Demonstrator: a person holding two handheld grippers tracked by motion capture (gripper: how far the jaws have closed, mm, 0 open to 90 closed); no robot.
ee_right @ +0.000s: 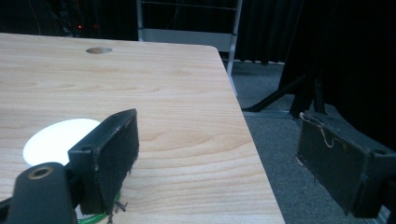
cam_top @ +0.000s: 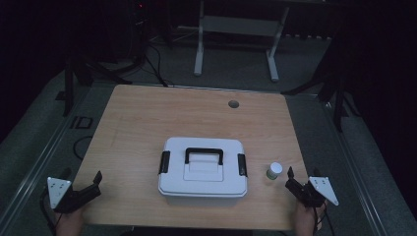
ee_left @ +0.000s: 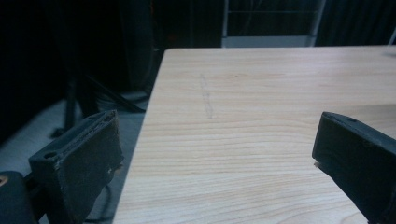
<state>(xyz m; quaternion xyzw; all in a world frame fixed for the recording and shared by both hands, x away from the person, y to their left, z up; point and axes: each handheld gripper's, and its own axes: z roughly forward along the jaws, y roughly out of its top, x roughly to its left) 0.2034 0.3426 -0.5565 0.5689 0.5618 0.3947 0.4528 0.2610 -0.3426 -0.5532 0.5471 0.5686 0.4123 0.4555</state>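
On the wooden worktop [cam_top: 142, 118] a white box [cam_top: 202, 169] stands near the front edge, about in the middle between the two hands. Its lid is on, with a black handle [cam_top: 203, 154] lying flat on top and one black latch [cam_top: 164, 162] at each short side. Just to the right of the box, not touching it, stands a small bottle [cam_top: 274, 170] with a white cap and a green base.

The right gripper [cam_top: 293, 182] is at the front right corner of the worktop, close to the bottle but apart from it. Its jaws are spread wide and hold nothing. In the right gripper view the white cap of the bottle [ee_right: 58, 138] shows behind the left jaw, while the right jaw hangs beyond the edge of the worktop, over the grey floor [ee_right: 280, 154].

The left gripper [cam_top: 93, 184] is at the front left corner, well apart from the box. Its jaws are also spread and empty. In the left gripper view only bare wood lies between them, and the left jaw is beyond the worktop edge.

Near the far edge of the worktop there is a round hole [cam_top: 233, 104].
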